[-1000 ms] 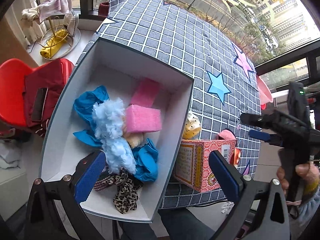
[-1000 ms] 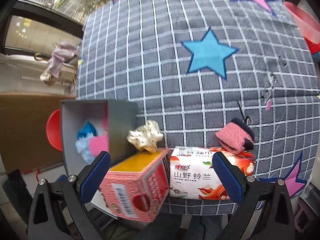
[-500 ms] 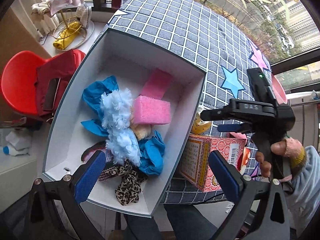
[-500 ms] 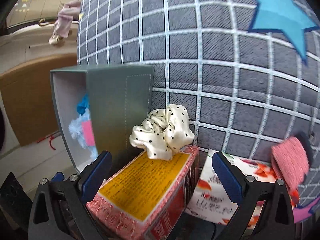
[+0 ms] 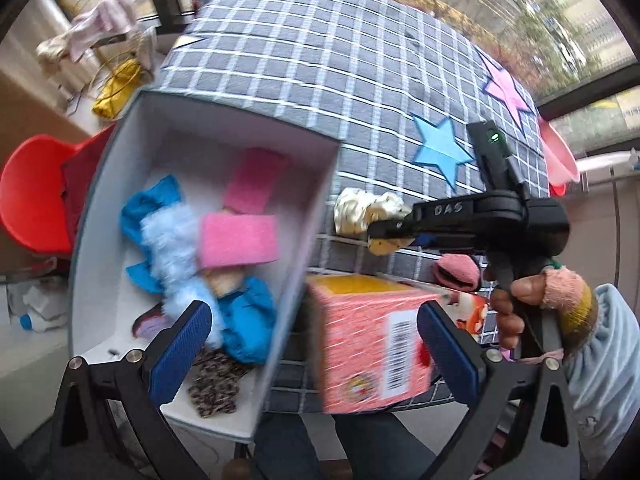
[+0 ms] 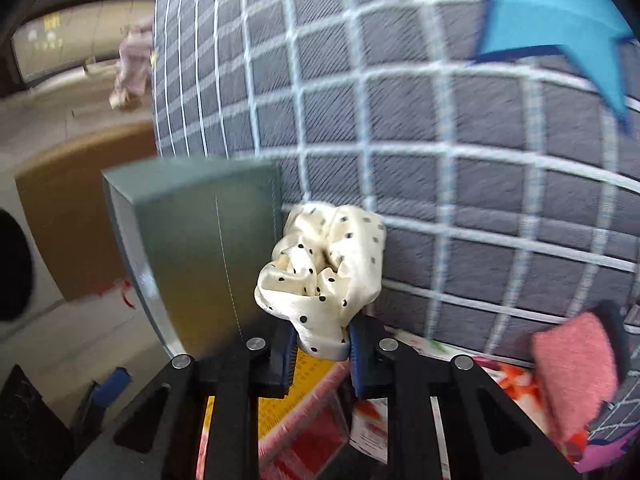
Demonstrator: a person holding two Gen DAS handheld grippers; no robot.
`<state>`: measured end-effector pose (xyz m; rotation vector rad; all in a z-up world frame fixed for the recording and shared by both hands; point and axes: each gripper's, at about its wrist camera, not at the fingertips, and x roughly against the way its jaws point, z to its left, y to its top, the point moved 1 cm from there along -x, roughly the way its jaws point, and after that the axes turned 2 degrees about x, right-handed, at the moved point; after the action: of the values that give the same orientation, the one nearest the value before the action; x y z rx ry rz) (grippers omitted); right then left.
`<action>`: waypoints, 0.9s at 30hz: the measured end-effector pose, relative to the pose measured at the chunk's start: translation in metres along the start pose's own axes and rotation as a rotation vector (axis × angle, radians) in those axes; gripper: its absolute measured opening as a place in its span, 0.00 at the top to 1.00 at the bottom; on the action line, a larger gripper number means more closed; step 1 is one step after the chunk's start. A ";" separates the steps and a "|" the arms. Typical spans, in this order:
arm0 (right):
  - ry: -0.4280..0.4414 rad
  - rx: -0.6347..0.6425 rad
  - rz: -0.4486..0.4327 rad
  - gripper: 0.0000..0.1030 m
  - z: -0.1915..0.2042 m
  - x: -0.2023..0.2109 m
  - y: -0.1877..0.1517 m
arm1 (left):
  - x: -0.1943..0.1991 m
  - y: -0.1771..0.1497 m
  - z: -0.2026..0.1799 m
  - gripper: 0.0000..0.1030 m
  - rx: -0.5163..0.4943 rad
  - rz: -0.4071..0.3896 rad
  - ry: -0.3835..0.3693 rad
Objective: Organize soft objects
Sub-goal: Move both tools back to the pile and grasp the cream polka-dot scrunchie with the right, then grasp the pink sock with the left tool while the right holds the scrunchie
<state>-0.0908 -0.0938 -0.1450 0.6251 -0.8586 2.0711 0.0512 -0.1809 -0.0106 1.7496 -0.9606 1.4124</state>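
Observation:
My right gripper [image 6: 320,350] is shut on a cream polka-dot scrunchie [image 6: 324,276] and holds it above a pink tissue box [image 5: 368,344], just right of the grey storage box [image 5: 100,216]. In the left wrist view the scrunchie [image 5: 362,212] shows at the right gripper's tip [image 5: 384,232]. The box holds pink sponges [image 5: 238,240], a fluffy light-blue piece [image 5: 172,248], blue cloth [image 5: 248,320] and a leopard scrunchie [image 5: 214,380]. My left gripper [image 5: 312,356] is open and empty, hovering over the box's near right wall. A pink item [image 6: 572,368] lies on a tissue pack.
The table wears a grey checked cloth [image 5: 320,64] with star patches. A red chair [image 5: 32,196] stands left of the box. A rack with cloths [image 5: 108,40] sits behind, by the window. A pink bowl [image 5: 560,160] is at the table's right edge.
My right gripper has closed on the polka-dot scrunchie and lifted it off the pink tissue box. The left gripper has shifted slightly right, still open.

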 end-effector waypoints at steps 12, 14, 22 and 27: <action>0.061 -0.158 -0.269 0.78 -0.088 0.129 -0.033 | -0.034 0.015 -0.128 0.00 -0.234 0.037 0.010; 0.052 -0.188 -0.305 0.78 -0.105 0.146 -0.041 | -0.043 0.014 -0.144 0.00 -0.263 0.049 0.011; -0.025 -0.309 -0.405 0.78 -0.172 0.182 -0.085 | -0.101 0.004 -0.199 0.00 -0.337 0.144 0.035; -0.138 -0.354 -0.422 0.78 -0.202 0.179 -0.114 | -0.142 -0.002 -0.225 0.00 -0.387 0.187 0.078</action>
<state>-0.1263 0.1954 -0.1144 0.6898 -1.0409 1.4700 -0.0745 0.0312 -0.1105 1.3387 -1.2847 1.2918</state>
